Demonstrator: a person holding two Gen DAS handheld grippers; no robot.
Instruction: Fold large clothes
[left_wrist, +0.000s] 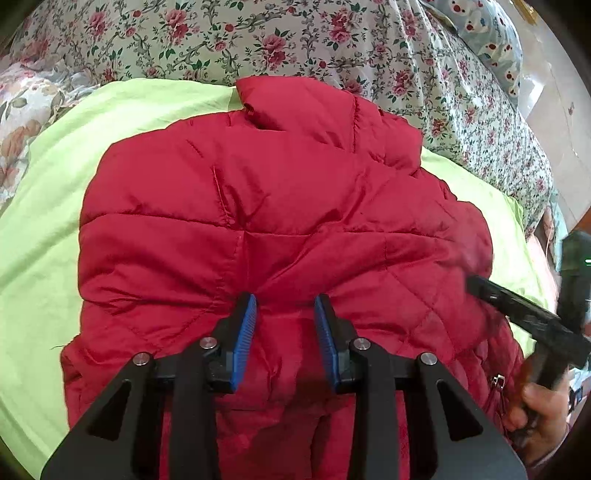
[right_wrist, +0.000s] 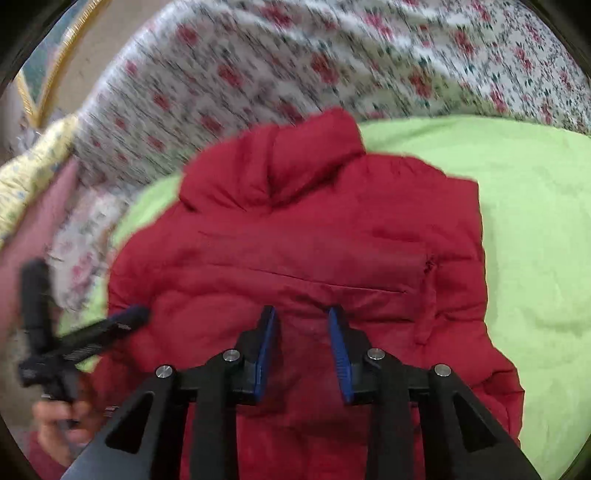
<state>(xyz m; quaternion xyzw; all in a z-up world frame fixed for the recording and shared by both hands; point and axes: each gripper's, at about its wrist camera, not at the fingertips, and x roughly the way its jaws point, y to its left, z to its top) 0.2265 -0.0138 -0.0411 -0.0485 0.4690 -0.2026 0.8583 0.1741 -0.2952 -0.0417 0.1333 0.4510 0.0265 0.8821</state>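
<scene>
A red quilted jacket (left_wrist: 277, 184) lies on a lime green sheet (left_wrist: 55, 221), collar (left_wrist: 295, 103) at the far end. My left gripper (left_wrist: 286, 297) is low on the jacket's near part. A puffy fold bulges between its blue pads (left_wrist: 245, 332) and creases run in towards the gap. In the right wrist view the same jacket (right_wrist: 314, 240) lies below my right gripper (right_wrist: 301, 310), whose pads stand apart over flat fabric with nothing pinched. Each gripper shows, blurred and hand-held, at the edge of the other's view: the right gripper (left_wrist: 517, 314), the left gripper (right_wrist: 110, 325).
A floral bed cover (left_wrist: 258, 37) surrounds the green sheet on the far side and to the right. A pale blue patterned pillow (left_wrist: 491, 37) lies at the far right corner. The bed's edge and floor (left_wrist: 554, 110) show on the right. A zip pull (left_wrist: 498, 380) sits at the jacket's near right.
</scene>
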